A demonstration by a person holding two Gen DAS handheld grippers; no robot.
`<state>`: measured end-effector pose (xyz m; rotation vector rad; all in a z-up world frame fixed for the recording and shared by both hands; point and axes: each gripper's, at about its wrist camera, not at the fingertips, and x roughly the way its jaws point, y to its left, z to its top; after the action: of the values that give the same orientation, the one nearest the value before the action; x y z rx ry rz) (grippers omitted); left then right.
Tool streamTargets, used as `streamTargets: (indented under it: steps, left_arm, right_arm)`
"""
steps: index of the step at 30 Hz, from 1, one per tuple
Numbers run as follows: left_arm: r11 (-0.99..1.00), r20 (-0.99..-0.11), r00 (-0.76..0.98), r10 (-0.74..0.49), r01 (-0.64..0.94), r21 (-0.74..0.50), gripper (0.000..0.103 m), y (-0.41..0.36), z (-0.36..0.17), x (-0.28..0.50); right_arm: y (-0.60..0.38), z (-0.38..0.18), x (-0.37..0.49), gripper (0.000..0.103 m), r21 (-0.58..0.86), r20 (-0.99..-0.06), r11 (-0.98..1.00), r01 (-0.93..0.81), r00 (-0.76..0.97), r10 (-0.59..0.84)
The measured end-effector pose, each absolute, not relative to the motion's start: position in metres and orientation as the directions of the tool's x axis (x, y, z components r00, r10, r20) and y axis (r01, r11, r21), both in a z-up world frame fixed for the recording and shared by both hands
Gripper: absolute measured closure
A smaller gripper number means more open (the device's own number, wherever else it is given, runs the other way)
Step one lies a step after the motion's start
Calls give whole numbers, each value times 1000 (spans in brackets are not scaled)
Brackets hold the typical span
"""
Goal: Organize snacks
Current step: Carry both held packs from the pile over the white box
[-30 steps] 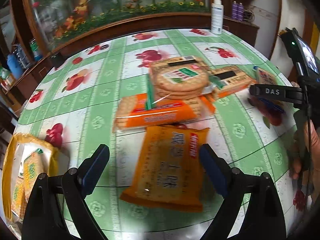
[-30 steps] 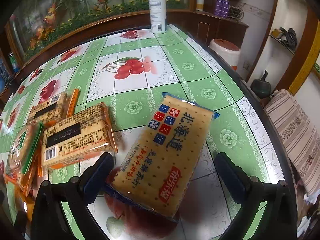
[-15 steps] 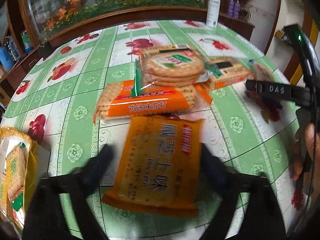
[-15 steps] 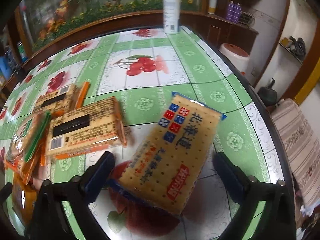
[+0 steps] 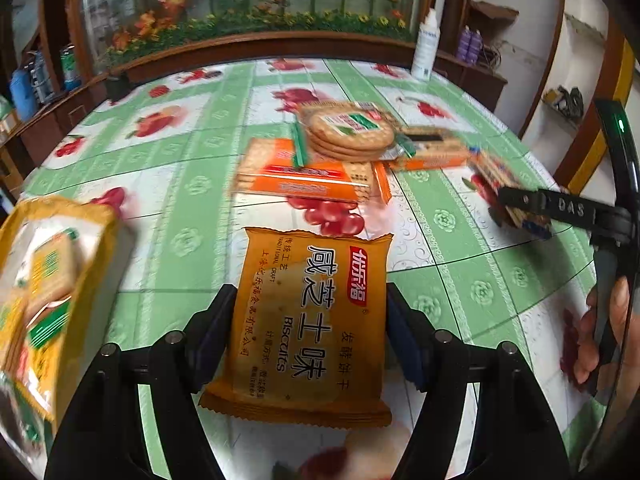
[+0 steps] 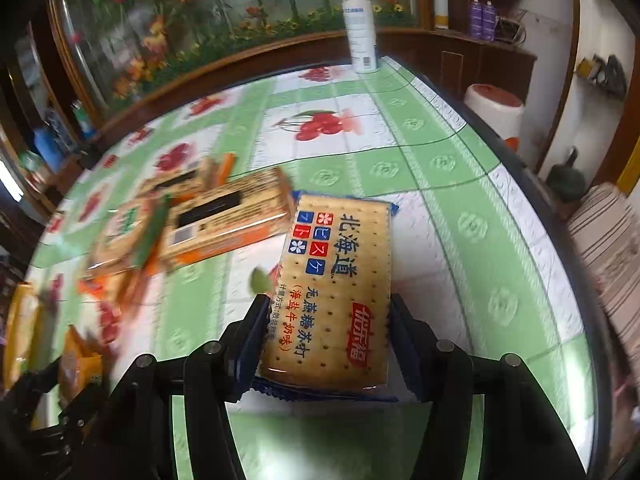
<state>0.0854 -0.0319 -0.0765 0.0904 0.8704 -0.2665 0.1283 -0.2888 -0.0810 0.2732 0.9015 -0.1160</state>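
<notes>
An orange biscuit packet [image 5: 316, 264] hangs between the pads of my left gripper [image 5: 310, 312], which is shut on its long sides and holds it off the green fruit-print table [image 5: 200, 152]. In the right wrist view a tan cracker packet with blue ends [image 6: 340, 256] sits lengthwise between the fingers of my right gripper [image 6: 328, 320]. Its jaws are closing and the pads press on the packet's two edges. At the right of the left wrist view a hand [image 5: 600, 332] holds that right gripper.
More snack packs lie piled mid-table: round biscuits [image 5: 348, 132], an orange cracker pack [image 5: 304, 178] and a brown pack [image 6: 224, 216]. A yellow bag of packets [image 5: 44, 280] stands at the left. A white spray bottle [image 6: 360, 28] stands at the far edge. The table edge [image 6: 560, 216] curves on the right.
Both grippers went from wide open around their packets to closed on them. Each packet now lines up with its fingers. The yellow bag has come closer in the left wrist view.
</notes>
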Motion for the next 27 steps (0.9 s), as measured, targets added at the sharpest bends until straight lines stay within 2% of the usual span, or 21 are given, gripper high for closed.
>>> streamTargets:
  steps: [8, 11, 18, 27]
  left_arm:
    - [982, -706, 691, -156, 187, -34, 32, -1, -53, 51]
    - [986, -687, 713, -143, 164, -35, 32, 8, -47, 41]
    - [995, -668, 739, -89, 100, -23, 32, 33, -42, 22]
    - [999, -642, 767, -10, -14, -33, 32, 84, -32, 4]
  right_arm:
    - [-264, -66, 76, 46, 333, -677, 941, 59, 710, 195]
    - [-250, -68, 60, 46, 423, -629, 906, -25, 711, 313]
    - [-214, -83, 37, 47, 661, -505, 734, -160, 628, 592]
    - [-171, -87, 40, 47, 777, -410, 591, -217, 539, 736]
